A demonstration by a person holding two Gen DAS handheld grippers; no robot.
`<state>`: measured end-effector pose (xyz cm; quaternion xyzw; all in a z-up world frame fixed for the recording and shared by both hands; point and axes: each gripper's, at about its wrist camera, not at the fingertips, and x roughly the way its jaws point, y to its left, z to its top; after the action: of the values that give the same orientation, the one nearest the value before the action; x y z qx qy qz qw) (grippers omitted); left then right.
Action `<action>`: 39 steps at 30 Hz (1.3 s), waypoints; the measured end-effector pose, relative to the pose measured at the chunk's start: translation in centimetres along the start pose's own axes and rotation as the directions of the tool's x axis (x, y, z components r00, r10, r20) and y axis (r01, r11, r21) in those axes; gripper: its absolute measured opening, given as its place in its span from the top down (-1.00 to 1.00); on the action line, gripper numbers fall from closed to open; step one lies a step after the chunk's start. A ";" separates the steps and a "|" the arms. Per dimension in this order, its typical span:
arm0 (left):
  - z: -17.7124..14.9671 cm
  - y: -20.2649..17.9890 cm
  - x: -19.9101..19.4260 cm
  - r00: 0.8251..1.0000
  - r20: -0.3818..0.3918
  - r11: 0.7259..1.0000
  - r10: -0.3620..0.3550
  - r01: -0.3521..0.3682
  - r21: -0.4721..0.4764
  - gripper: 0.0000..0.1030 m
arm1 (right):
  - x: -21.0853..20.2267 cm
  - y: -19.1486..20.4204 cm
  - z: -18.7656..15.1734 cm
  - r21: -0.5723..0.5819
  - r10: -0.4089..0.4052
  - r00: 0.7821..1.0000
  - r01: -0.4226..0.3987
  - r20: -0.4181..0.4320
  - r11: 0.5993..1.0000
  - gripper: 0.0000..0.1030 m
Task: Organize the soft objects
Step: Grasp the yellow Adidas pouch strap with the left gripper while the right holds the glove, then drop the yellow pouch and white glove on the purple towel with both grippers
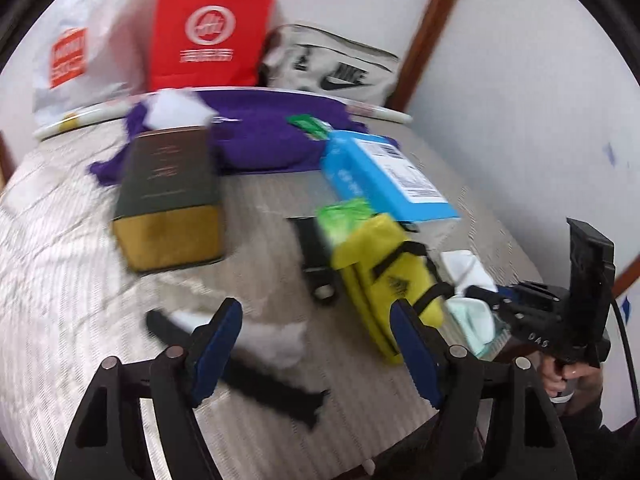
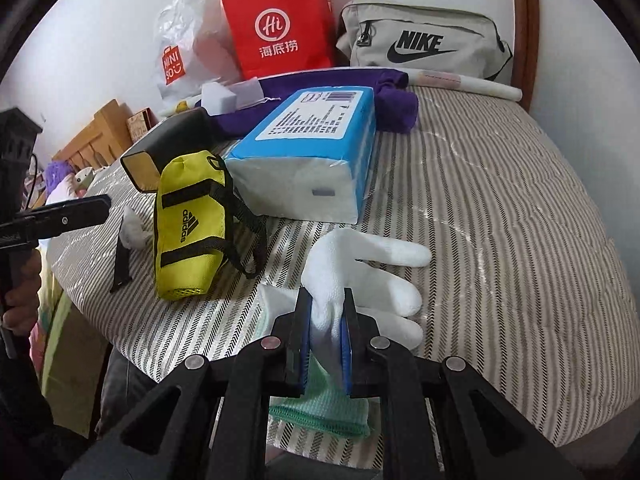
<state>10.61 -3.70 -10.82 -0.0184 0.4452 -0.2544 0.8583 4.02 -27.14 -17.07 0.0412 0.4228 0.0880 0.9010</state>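
White glove point(image 2: 360, 276) clamped in my right gripper point(image 2: 326, 300); left gripper point(image 1: 316, 320) spread, empty; yellow adidas pouch point(image 2: 190, 224), NIKE bag point(image 2: 424, 46) readable.

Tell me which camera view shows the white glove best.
The right wrist view: the white glove fills the centre, sharp, pinched by the right gripper. The left wrist view shows only a blurred white part beside that gripper.

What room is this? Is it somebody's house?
Probably a bedroom at home: a bed with a striped cover and wooden headboard, with shopping bags and a waist bag against the wall.
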 end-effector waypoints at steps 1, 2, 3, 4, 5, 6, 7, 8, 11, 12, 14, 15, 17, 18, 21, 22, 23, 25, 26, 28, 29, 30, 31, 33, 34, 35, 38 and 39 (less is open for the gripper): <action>0.2 -0.6 0.5 1.000 -0.007 1.000 -0.006 0.006 0.016 -0.33 | 0.1 0.1 0.1 0.000 0.001 1.000 -0.001 -0.001 1.000 0.76; 0.4 -1.2 1.2 1.000 -0.016 0.999 -0.008 0.009 0.032 -0.31 | 0.1 0.0 0.1 0.002 0.002 1.000 -0.002 -0.001 1.000 0.76; 0.6 -1.8 1.9 1.000 -0.027 0.999 -0.010 0.011 0.043 -0.30 | 0.1 0.0 0.1 0.005 0.005 1.000 -0.005 -0.001 1.000 0.76; 0.7 -2.2 2.6 0.999 -0.038 0.998 -0.019 0.021 0.052 -0.24 | 0.1 0.0 0.1 0.007 0.007 1.000 -0.007 -0.002 1.000 0.76; 0.8 -2.5 3.1 0.999 -0.045 0.998 -0.025 0.028 0.051 -0.15 | 0.1 0.0 0.1 0.007 0.009 1.000 -0.009 -0.001 1.000 0.76; 0.9 -2.6 3.6 0.998 -0.054 0.998 -0.036 0.038 0.046 -0.10 | 0.1 0.0 0.1 0.009 0.012 1.000 -0.012 -0.001 1.000 0.76; 1.0 -2.6 4.1 0.997 -0.062 0.998 -0.048 0.051 0.038 -0.03 | 0.1 0.0 0.1 0.010 0.013 1.000 -0.013 -0.002 1.000 0.76; 1.1 -2.6 4.5 0.996 -0.069 0.997 -0.065 0.067 0.024 0.06 | 0.2 0.0 0.2 0.010 0.015 1.000 -0.015 -0.003 1.000 0.76; 1.0 -2.5 5.5 0.992 -0.073 0.995 -0.104 0.103 -0.018 0.18 | 0.5 0.0 0.3 0.011 0.021 1.000 -0.021 -0.005 1.000 0.76; 1.0 -2.5 5.7 0.992 -0.069 0.995 -0.102 0.100 -0.025 0.20 | 0.7 0.1 0.4 0.010 0.025 1.000 -0.025 -0.007 1.000 0.76; 1.1 -2.4 5.8 0.994 -0.052 0.995 -0.099 0.098 -0.026 0.48 | 0.9 0.2 0.5 0.009 0.030 1.000 -0.030 -0.008 1.000 0.76; 1.1 -2.2 5.7 0.994 -0.044 0.994 -0.104 0.103 -0.031 0.55 | 1.0 0.2 0.6 0.009 0.032 0.999 -0.032 -0.007 0.999 0.76; 1.2 -1.5 5.1 0.989 -0.032 0.988 -0.143 0.141 -0.059 0.72 | 1.1 0.3 0.7 0.009 0.036 0.999 -0.036 -0.007 0.999 0.76; 1.2 -1.1 4.6 0.988 -0.021 0.986 -0.155 0.154 -0.069 0.74 | 1.1 0.3 0.8 0.008 0.036 0.999 -0.036 -0.008 0.999 0.76; 1.1 -0.3 3.4 0.990 0.008 0.988 -0.138 0.139 -0.064 0.78 | 1.1 0.4 0.9 0.006 0.033 0.999 -0.033 -0.007 0.999 0.76; 1.2 -0.2 3.0 0.992 0.015 0.990 -0.128 0.129 -0.061 0.79 | 1.1 0.5 0.9 0.004 0.031 0.999 -0.031 -0.007 1.000 0.76; 1.1 -0.1 2.6 0.992 0.022 0.991 -0.120 0.121 -0.060 0.80 | 1.1 0.5 0.9 0.004 0.031 1.000 -0.031 -0.006 1.000 0.76; 1.0 0.4 1.3 0.992 0.054 0.991 -0.111 0.114 -0.068 0.81 | 1.0 0.6 1.0 0.005 0.034 0.999 -0.034 -0.003 0.999 0.76; 1.0 0.6 0.7 0.992 0.069 0.991 -0.107 0.112 -0.072 0.82 | 0.9 0.7 1.0 0.002 0.032 0.999 -0.032 -0.002 0.999 0.76; 1.0 1.1 -0.4 0.992 0.088 0.992 -0.090 0.097 -0.076 0.82 | 0.8 0.8 1.0 -0.006 0.024 1.000 -0.024 0.001 1.000 0.76; 0.9 1.5 -1.0 0.992 0.099 0.994 -0.074 0.082 -0.079 0.82 | 0.7 0.7 1.1 -0.004 0.019 1.000 -0.019 0.001 1.000 0.76; 0.8 1.9 -1.6 0.992 0.108 0.994 -0.064 0.073 -0.086 0.82 | 0.7 0.6 1.1 0.000 0.017 1.000 -0.017 -0.001 1.000 0.76; 0.7 2.4 -2.2 0.991 0.117 0.992 -0.059 0.071 -0.100 0.82 | 0.7 0.6 1.1 0.005 0.018 1.000 -0.018 -0.001 1.000 0.76; 0.6 3.3 -3.0 0.990 0.131 0.990 -0.050 0.066 -0.124 0.82 | 0.4 0.6 1.1 0.006 0.019 1.000 -0.019 0.006 1.000 0.76; 0.5 3.9 -3.5 0.989 0.141 0.988 -0.043 0.063 -0.140 0.82 | 0.2 0.7 1.2 0.000 0.018 1.000 -0.018 0.008 1.000 0.76; 0.4 4.3 -3.8 0.988 0.147 0.987 -0.039 0.062 -0.152 0.82 | 0.1 0.9 1.2 -0.004 0.017 1.000 -0.017 0.010 1.000 0.76; -0.2 5.6 -4.9 0.985 0.166 0.980 -0.045 0.076 -0.186 0.82 | -0.3 1.3 1.4 -0.017 0.020 1.000 -0.020 0.019 1.000 0.76; -0.4 6.0 -5.3 0.985 0.171 0.978 -0.034 0.068 -0.196 0.82 | -0.5 1.5 1.4 -0.023 0.021 1.000 -0.020 0.022 1.000 0.76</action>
<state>10.33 3.96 -8.59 -0.1375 0.3946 -0.2277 0.8795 4.65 -25.74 -15.58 0.0360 0.4112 0.1016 0.9051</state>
